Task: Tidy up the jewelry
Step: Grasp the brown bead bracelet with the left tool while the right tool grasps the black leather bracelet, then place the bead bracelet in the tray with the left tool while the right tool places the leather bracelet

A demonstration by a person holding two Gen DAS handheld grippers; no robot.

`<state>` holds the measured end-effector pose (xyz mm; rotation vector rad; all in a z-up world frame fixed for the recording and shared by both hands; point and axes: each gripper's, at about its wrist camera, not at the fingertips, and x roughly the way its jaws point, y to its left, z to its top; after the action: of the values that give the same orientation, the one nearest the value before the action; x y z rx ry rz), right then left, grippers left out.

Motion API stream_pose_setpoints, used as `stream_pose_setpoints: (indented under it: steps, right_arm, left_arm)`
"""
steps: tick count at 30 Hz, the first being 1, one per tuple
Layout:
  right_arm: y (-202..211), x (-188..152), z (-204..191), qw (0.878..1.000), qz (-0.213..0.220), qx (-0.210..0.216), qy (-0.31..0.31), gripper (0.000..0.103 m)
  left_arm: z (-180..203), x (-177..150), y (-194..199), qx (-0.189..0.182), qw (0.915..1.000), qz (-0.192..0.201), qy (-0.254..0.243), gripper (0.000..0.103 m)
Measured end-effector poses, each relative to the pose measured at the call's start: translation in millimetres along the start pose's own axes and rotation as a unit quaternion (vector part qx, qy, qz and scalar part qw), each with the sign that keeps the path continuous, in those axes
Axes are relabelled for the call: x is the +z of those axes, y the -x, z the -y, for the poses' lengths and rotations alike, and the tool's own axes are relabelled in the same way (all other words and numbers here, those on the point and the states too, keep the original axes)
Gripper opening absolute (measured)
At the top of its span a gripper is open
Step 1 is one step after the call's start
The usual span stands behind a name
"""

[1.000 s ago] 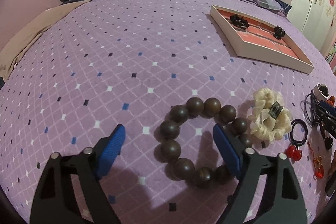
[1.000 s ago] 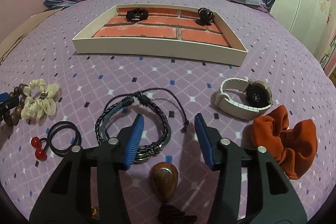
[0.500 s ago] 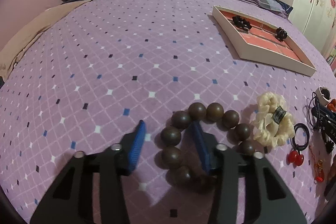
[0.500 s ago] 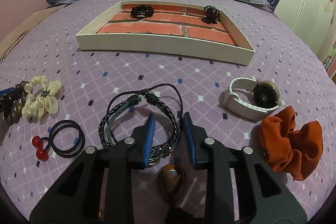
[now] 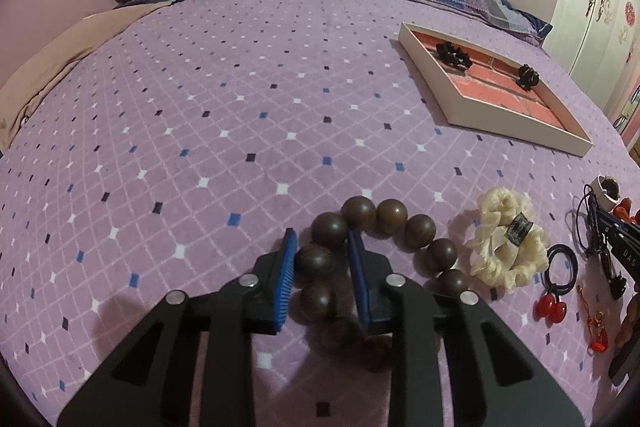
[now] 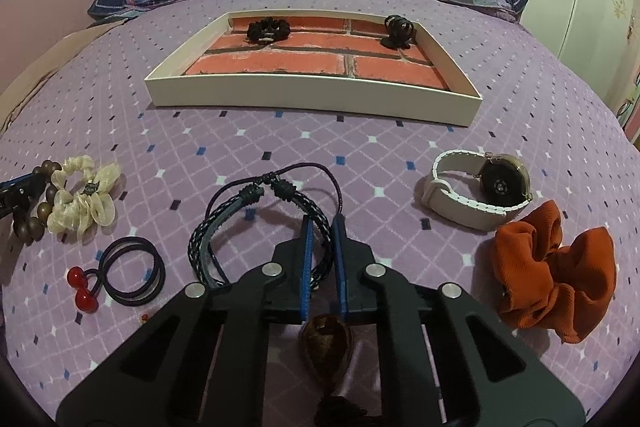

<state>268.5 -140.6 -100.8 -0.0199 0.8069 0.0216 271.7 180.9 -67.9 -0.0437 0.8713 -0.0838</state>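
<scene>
the left gripper (image 5: 322, 247) is clamped on the near-left side of the wooden bead bracelet (image 5: 394, 223), a dark bead pinched between its blue pads, on the purple bedspread (image 5: 240, 107). just right of the beads lies a cream scrunchie (image 5: 506, 247). the right gripper (image 6: 320, 227) is closed on the right side of the braided cord bracelet (image 6: 260, 207). a white watch (image 6: 476, 187) and an orange scrunchie (image 6: 556, 267) lie to its right. the tray (image 6: 312, 101) sits farther back, well apart.
</scene>
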Motion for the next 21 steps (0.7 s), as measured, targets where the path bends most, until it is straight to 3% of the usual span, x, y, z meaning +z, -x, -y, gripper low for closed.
stream_pose_setpoints:
  steps: [12,15,21]
  right_arm:
    - [13,6,5,0.999,0.035,0.023,-0.012,0.008]
    - [14,10,6,0.999,0.043,0.03,-0.012,0.008]
    - [17,21,11,0.997,0.058,0.044,-0.01,0.008]
  left_arm:
    - [15,1,36,0.03,0.9972,0.067,-0.019,0.025]
    - [19,4,42,0.037,0.9959,0.081,-0.015,0.019]
    - [28,13,43,0.042,0.9955,0.084,-0.014,0.019]
